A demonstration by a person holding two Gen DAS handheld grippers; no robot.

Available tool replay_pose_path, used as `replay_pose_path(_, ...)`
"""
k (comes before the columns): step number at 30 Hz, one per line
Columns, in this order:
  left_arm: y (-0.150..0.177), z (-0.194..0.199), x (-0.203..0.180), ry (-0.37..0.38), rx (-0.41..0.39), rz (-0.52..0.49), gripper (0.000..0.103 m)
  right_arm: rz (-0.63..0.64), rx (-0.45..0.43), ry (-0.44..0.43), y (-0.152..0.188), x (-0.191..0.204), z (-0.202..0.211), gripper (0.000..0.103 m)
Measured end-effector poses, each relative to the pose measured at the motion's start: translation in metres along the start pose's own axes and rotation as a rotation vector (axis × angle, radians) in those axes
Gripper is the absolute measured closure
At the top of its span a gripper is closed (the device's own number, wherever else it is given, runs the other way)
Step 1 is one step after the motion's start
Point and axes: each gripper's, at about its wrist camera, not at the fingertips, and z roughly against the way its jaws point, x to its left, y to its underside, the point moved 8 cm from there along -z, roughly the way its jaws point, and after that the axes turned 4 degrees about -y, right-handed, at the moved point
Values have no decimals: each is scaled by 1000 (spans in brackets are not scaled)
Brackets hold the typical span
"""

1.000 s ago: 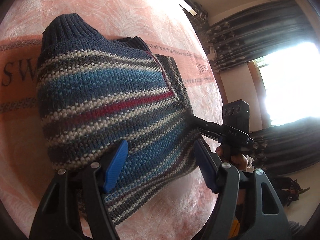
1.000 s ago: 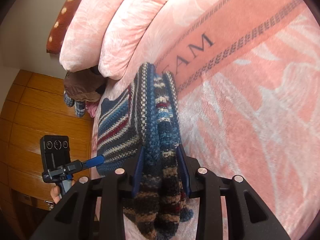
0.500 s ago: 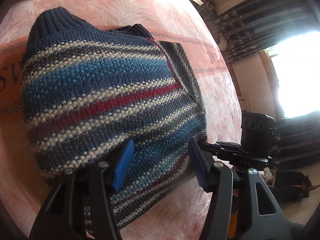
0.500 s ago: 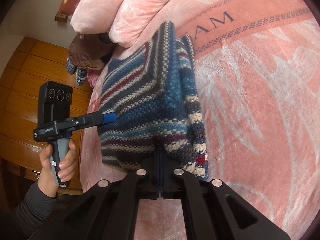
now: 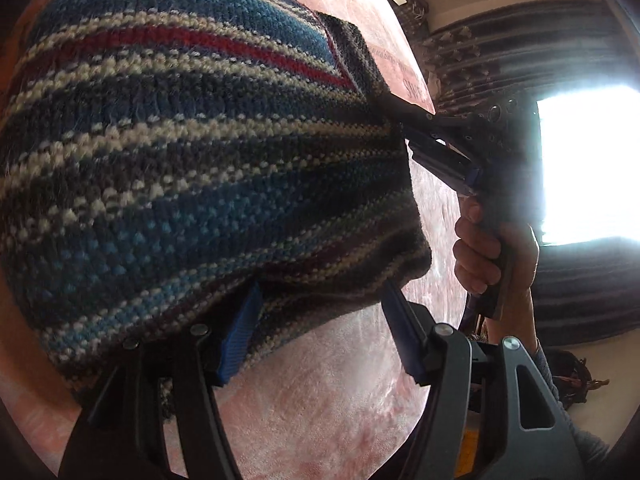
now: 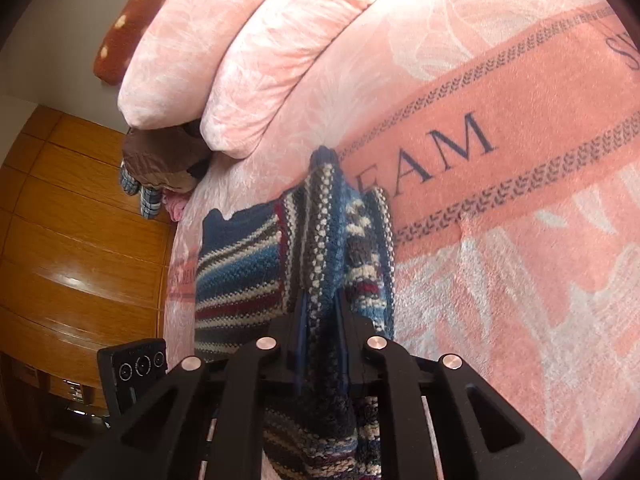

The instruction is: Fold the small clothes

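striped knit sweater (image 5: 192, 152) lies folded on the pink bedspread (image 5: 332, 392), near the bed's edge. we see the left gripper (image 5: 320, 332) much closer to it than half a second ago, its blue pads spread wide on either side of the near hem, holding nothing. the right gripper (image 6: 322, 320), which half a second ago had its jaws nearly shut beside the thick edge, now has them clamped on a bunched fold of the knit, the fabric standing up between the fingers. from the left wrist view the right gripper (image 5: 436, 140) meets the sweater's far corner, with a hand (image 5: 492, 256) on its handle. we judge that the next fold is being set up: one corner secured, the other side about to be gripped. the blanket is plush, with a printed band and letters (image 6: 452, 152); two pink pillows (image 6: 256, 40) sit at the head. a wooden wardrobe (image 6: 72, 240) stands beside the bed, and dark curtains (image 5: 520, 52) frame a bright window (image 5: 588, 164).
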Motion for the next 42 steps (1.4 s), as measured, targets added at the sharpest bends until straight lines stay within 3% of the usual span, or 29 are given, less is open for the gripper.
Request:
replay_pose_path(2,5,1,-3,5,28,-2,41,-27,-4,90,2,-24,-5,93)
replay_pose_path(4,8,11,-11,45,38,-2,41,-25,13,106,4,-32,-8,83)
replay_pose_path(6,1,35,-20,60,-19,-42,41,-19,5,42,-2,-21,1,79)
replay_pose_path(8,-18,63,-19,71,-93,-38,39,-2,-24,42,-16,-13,10,71)
replay_pose_path(10,-43,87,-9,62,-173,-8,38,-8,-18,44,-28,-8,6,71)
replay_pose_path(13,-69,96,4,75,-195,26,37,7,37,52,-39,-2,-16,67)
replay_pose_path(16,-91,72,30,-31,-149,44,37,85,43,127,-45,-1,-33,94)
replay_pose_path(18,-95,54,47,-31,-120,78,40,64,60,212,-44,-24,-46,92)
replay_pose_path(20,-99,48,46,-50,-105,63,40,76,59,252,-45,-29,-48,81)
replay_pose_path(24,-101,77,20,-63,-155,16,39,111,-21,224,-46,-3,-14,81)
replay_pose_path(27,-89,83,-9,16,-151,-41,39,167,1,116,-19,27,4,81)
replay_pose_path(29,-80,60,-6,-33,-98,-66,38,193,73,94,7,29,-4,83)
replay_pose_path(30,-69,49,11,-99,-70,-66,39,192,111,131,17,21,-14,86)
replay_pose_path(31,-63,40,21,-113,-61,-70,42,198,128,186,22,7,-22,98)
replay_pose_path(34,-67,41,24,-106,-81,-36,46,144,94,186,21,-1,-17,100)
replay_pose_path(35,-66,48,18,-94,-93,-30,43,155,79,186,23,8,-9,95)
replay_pose_path(38,-48,62,-8,-29,-102,-107,39,238,82,109,53,48,13,95)
replay_pose_path(41,-30,35,5,-131,-55,-111,39,271,128,187,81,39,5,98)
replay_pose_path(42,-27,27,13,-130,-47,-99,40,261,151,223,88,25,-4,101)
